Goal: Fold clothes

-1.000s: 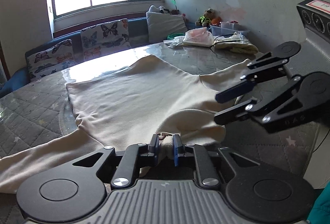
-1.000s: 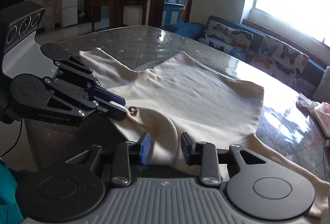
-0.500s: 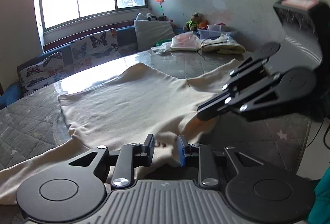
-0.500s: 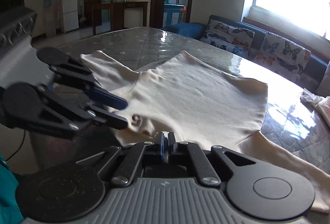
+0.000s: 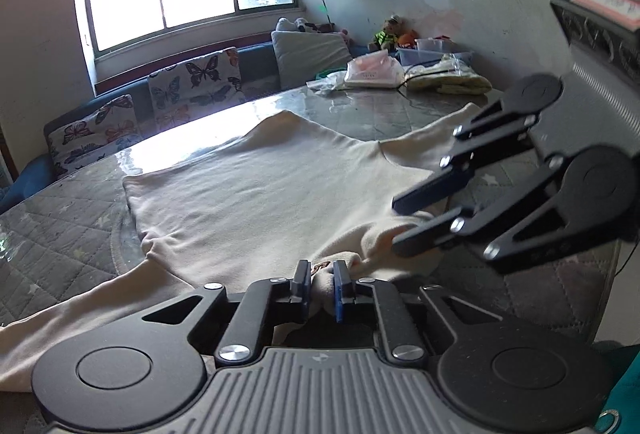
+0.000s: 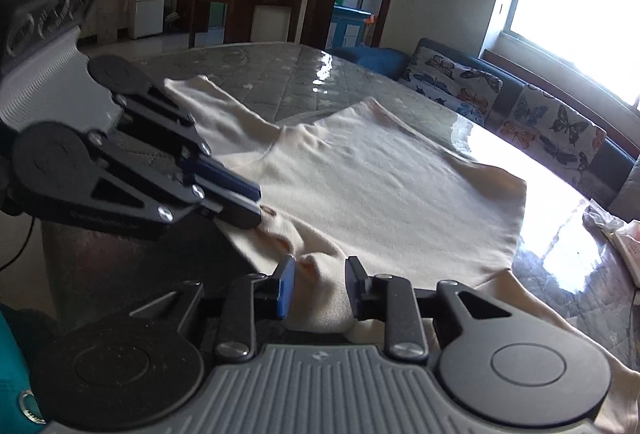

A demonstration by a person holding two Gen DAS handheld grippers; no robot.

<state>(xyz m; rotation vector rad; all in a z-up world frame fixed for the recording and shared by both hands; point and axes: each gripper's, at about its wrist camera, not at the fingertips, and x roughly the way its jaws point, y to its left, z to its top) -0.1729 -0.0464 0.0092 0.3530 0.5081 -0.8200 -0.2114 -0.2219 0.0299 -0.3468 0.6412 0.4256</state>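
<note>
A cream long-sleeved shirt (image 5: 260, 194) (image 6: 380, 186) lies spread flat on the table, sleeves out to both sides and collar end towards me. My left gripper (image 5: 320, 280) is shut on a bunch of cloth at the near collar edge; in the right wrist view the left gripper (image 6: 256, 206) has its tips together on that edge. My right gripper (image 6: 320, 290) stands open astride a raised fold of the same edge, the cloth lying loose between its fingers. In the left wrist view the right gripper (image 5: 400, 224) has its jaws apart over the cloth.
The table (image 5: 60, 226) has a grey quilted cover under glossy glass, and its near edge runs just below both grippers. Plastic bags and folded items (image 5: 376, 74) sit at the far end. A sofa with butterfly cushions (image 6: 520, 106) lines the window wall.
The right gripper, shut half a second ago, has opened around a fold at the collar edge. The left gripper had loosened and has closed again on the cloth.
</note>
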